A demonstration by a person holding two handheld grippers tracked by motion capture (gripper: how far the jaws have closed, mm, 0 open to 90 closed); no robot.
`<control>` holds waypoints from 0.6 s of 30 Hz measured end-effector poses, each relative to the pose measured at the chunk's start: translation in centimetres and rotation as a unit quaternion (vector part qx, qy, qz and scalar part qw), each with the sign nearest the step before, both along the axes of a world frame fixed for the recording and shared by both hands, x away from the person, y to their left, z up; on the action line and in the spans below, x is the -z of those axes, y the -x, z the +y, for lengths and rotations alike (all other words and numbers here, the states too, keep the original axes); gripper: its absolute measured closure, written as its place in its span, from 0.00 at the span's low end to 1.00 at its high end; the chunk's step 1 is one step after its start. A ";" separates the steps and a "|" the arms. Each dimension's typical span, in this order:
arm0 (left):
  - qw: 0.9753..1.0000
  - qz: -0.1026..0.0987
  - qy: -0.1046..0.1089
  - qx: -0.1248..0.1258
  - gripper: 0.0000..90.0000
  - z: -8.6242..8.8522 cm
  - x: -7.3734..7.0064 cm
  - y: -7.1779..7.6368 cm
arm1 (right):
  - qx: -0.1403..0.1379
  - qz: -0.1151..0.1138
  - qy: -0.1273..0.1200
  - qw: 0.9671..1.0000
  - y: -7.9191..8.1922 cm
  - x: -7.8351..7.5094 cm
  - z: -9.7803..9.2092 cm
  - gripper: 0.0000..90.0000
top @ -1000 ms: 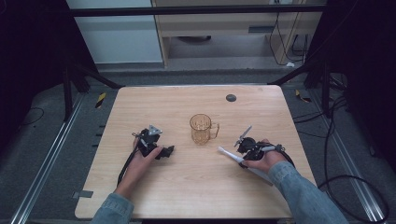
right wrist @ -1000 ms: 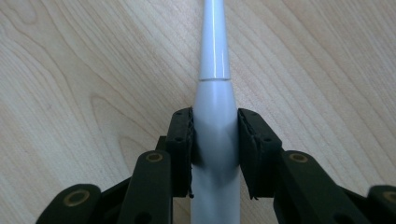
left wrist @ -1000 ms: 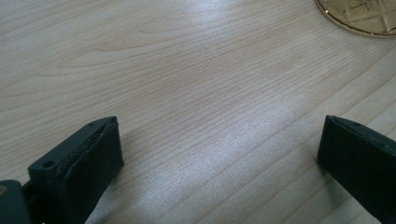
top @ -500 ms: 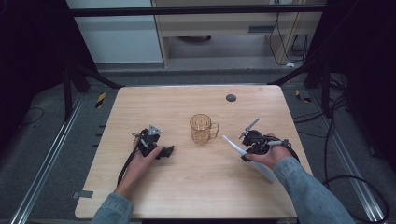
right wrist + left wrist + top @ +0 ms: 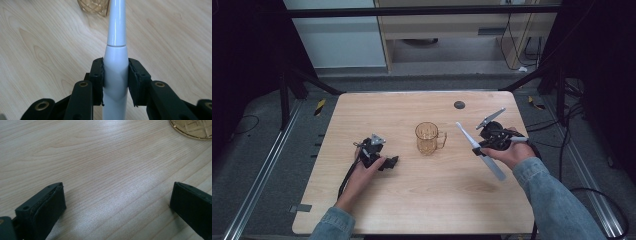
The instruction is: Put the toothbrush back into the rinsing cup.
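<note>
An amber glass mug [image 5: 428, 138] stands upright near the middle of the wooden table [image 5: 422, 210], handle to the right. My right gripper [image 5: 478, 148] is shut on a white electric toothbrush [image 5: 479, 150], held in the air right of the mug with its head pointing up and left toward it. In the right gripper view the jaws clamp the toothbrush [image 5: 115, 62] at its thick body, and the mug's base [image 5: 94, 7] lies ahead. My left gripper [image 5: 391, 162] rests low on the table left of the mug, open with nothing between the jaws. The mug's base [image 5: 193, 128] shows at the top right.
A small dark round disc [image 5: 459, 104] lies on the table behind the mug. Metal frame bars and cables stand around the table's edges. Bare wood stretches along the front of the table.
My right gripper has lifted the toothbrush and carried it up and left toward the mug. The left gripper has stayed still.
</note>
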State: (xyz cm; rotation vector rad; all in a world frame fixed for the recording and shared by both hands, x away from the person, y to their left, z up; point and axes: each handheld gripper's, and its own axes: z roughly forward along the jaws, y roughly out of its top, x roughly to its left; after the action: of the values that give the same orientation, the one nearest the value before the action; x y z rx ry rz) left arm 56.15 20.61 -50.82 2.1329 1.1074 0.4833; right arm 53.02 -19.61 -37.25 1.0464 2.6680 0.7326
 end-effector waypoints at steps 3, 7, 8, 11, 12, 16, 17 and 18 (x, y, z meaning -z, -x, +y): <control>1.000 0.000 0.000 -0.001 0.00 0.0 0.0 0.0 | 0.004 -0.010 -0.018 1.000 -0.5 -0.5 0.2 0.75; 1.000 0.000 0.000 -0.001 0.00 0.0 0.0 0.1 | 0.013 -0.038 -0.043 0.998 -1.0 -1.2 0.7 0.75; 1.000 0.000 0.000 -0.001 0.00 0.0 0.0 0.1 | 0.013 -0.047 -0.056 0.997 -1.1 -1.4 0.8 0.75; 1.000 0.000 0.000 -0.001 0.00 0.0 0.0 0.1 | 0.026 -0.065 -0.075 0.995 -1.2 -1.6 1.2 0.75; 1.000 0.000 0.000 -0.001 0.00 0.0 0.0 0.1 | 0.025 -0.071 -0.079 0.994 -1.3 -1.6 1.3 0.75; 1.000 0.000 0.000 -0.001 0.00 0.0 0.0 0.1 | 0.040 -0.094 -0.098 0.990 -1.4 -1.7 1.7 0.75; 1.000 0.000 -0.001 -0.001 0.00 0.0 0.0 0.1 | 0.045 -0.099 -0.104 0.989 -1.5 -1.7 1.8 0.75; 1.000 0.000 0.000 -0.001 0.00 0.0 0.0 0.1 | 0.049 -0.104 -0.108 0.987 -1.5 -1.8 2.1 0.75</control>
State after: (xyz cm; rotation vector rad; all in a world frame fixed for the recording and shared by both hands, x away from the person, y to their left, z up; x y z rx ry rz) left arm 56.09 20.62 -50.82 2.1324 1.1091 0.4858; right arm 54.55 -17.55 -35.47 1.0754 2.3838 1.0652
